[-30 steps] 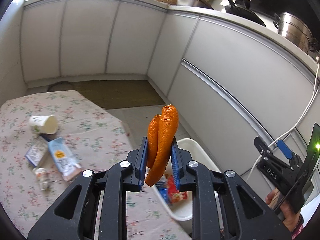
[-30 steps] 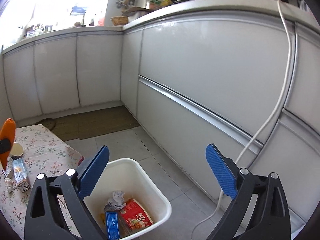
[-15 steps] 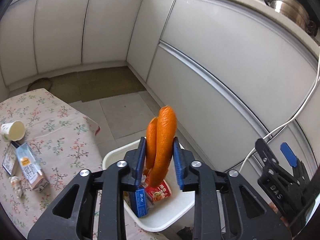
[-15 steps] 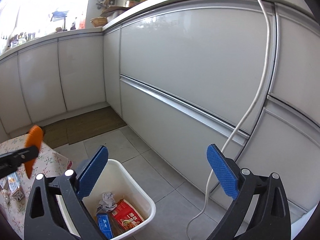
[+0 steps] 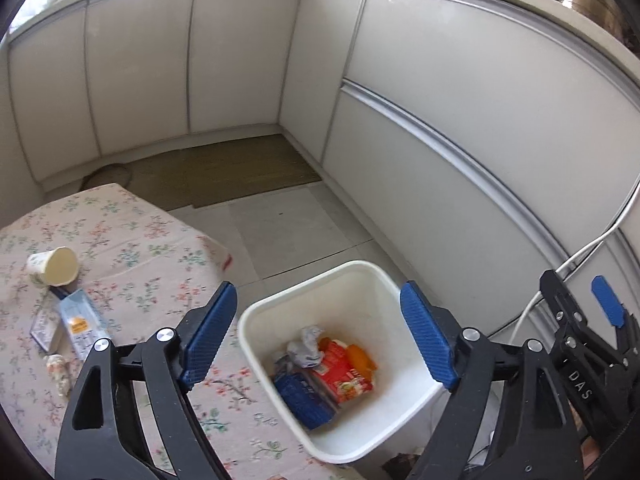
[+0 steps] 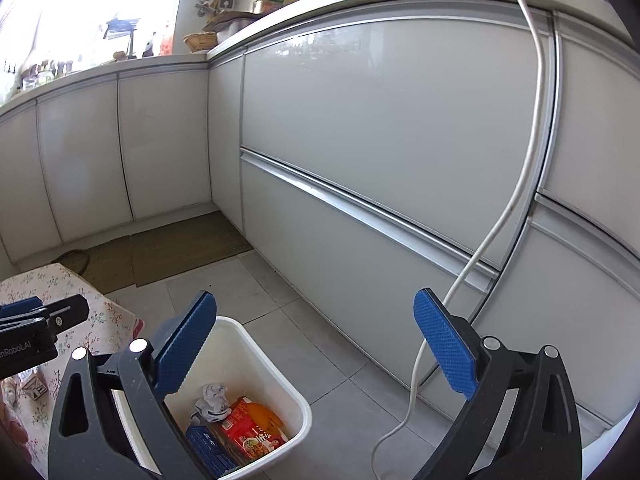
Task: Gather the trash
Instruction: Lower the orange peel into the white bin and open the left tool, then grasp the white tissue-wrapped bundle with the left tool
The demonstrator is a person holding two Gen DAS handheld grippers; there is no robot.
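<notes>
One bin (image 5: 404,436) holds four scraps; the table (image 5: 160,240) bears one cup (image 5: 54,266) and two cartons (image 5: 82,322).

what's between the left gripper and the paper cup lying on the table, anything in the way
Nothing visible does. The left gripper hangs open over the white bin; the paper cup lies on its side, open tablecloth between them. The cartons sit nearer the camera.
</notes>
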